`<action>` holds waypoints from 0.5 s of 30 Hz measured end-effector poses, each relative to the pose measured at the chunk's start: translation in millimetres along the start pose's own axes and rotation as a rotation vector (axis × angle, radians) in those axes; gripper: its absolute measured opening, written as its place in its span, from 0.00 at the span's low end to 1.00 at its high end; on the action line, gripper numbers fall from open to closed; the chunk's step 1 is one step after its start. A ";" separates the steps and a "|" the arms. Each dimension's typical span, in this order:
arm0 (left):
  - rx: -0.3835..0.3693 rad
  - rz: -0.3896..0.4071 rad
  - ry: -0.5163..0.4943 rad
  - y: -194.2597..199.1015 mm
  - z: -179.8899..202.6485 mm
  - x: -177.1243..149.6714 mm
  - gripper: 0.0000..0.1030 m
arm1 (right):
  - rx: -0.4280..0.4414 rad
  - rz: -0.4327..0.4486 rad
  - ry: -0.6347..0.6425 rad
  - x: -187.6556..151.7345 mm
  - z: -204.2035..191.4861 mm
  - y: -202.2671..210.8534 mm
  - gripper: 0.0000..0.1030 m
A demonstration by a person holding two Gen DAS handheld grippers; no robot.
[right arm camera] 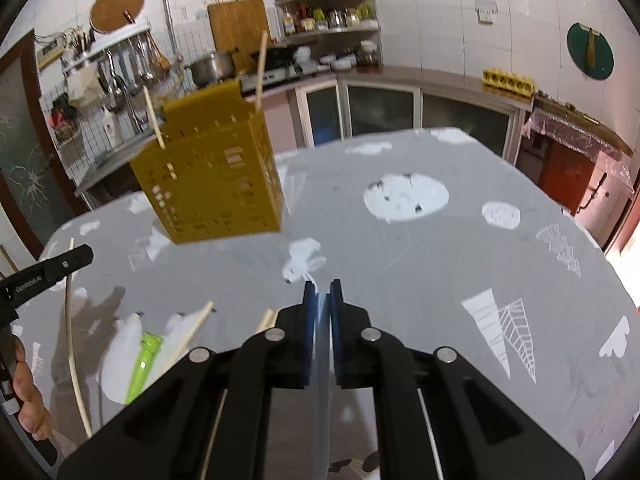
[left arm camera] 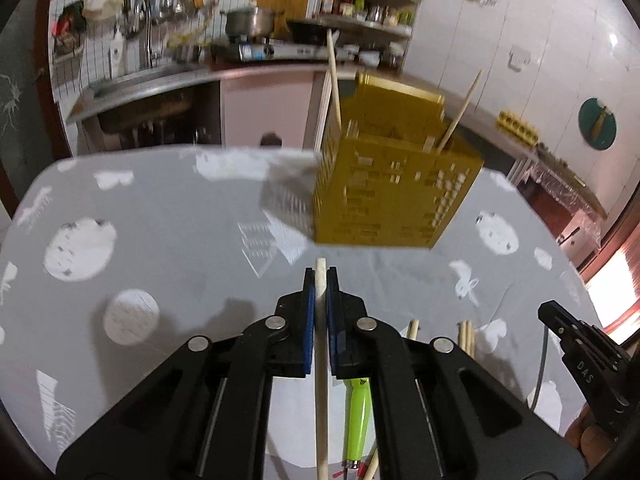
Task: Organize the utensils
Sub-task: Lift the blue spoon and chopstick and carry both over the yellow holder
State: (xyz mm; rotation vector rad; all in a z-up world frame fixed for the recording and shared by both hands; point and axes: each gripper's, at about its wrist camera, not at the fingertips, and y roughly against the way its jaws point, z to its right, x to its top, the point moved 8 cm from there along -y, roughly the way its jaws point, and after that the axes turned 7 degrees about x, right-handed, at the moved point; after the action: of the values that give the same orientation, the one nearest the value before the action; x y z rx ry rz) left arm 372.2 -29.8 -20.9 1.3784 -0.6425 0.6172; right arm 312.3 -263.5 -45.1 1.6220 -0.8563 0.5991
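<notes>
Between your left gripper's [left arm camera: 321, 276] blue pads [left arm camera: 308, 312] sits a chopstick [left arm camera: 321, 380], pinched near its top end with the long shaft trailing back under the tool. Your right gripper [right arm camera: 322, 286] has its jaws drawn narrow; something pale shows in the slit, but you cannot tell whether it is a held thing or only the cloth behind. Straight ahead on the grey table [left arm camera: 160, 220] stands the yellow holder [left arm camera: 384, 192], with two chopsticks [left arm camera: 334, 76] already leaning out of it. More chopsticks [right arm camera: 192, 330] and a green-handled utensil [right arm camera: 142, 364] lie loose on the cloth nearer to you. The step in hand looks like carrying this chopstick to the holder. Lift until the lower tip clears the rim, bring the stick upright over an open part, and lower it well inside before you ease the pads. Keep clear of the two leaning sticks, since the holder looks light and a knock may tip it.
</notes>
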 end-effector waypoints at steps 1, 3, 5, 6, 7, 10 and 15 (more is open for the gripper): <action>-0.005 0.031 -0.005 9.6 -1.2 4.7 0.04 | 0.004 0.012 0.001 1.9 -1.1 2.1 0.08; -0.019 0.069 -0.011 21.3 -1.6 9.9 0.04 | 0.015 0.044 0.004 6.8 -3.8 8.0 0.08; -0.037 0.113 -0.010 34.3 -2.2 16.7 0.04 | 0.026 0.074 0.008 10.8 -7.0 13.4 0.08; -0.037 0.121 -0.011 35.3 -2.2 17.2 0.04 | 0.029 0.092 0.013 13.4 -8.7 16.4 0.08; -0.035 0.140 -0.013 37.7 -2.9 18.8 0.04 | 0.029 0.109 0.018 15.8 -9.9 19.2 0.08; -0.028 0.143 -0.044 35.9 -4.5 21.7 0.04 | 0.026 0.127 0.034 20.6 -12.5 21.8 0.08; -0.010 0.035 -0.030 -0.5 -11.5 10.2 0.05 | 0.027 0.099 0.037 19.7 -11.1 13.1 0.08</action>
State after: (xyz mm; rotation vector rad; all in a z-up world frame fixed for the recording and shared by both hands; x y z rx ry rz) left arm 380.1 -18.2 -14.8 1.3716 -0.6937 0.6214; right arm 314.4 -258.0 -19.7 1.5952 -0.9079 0.7108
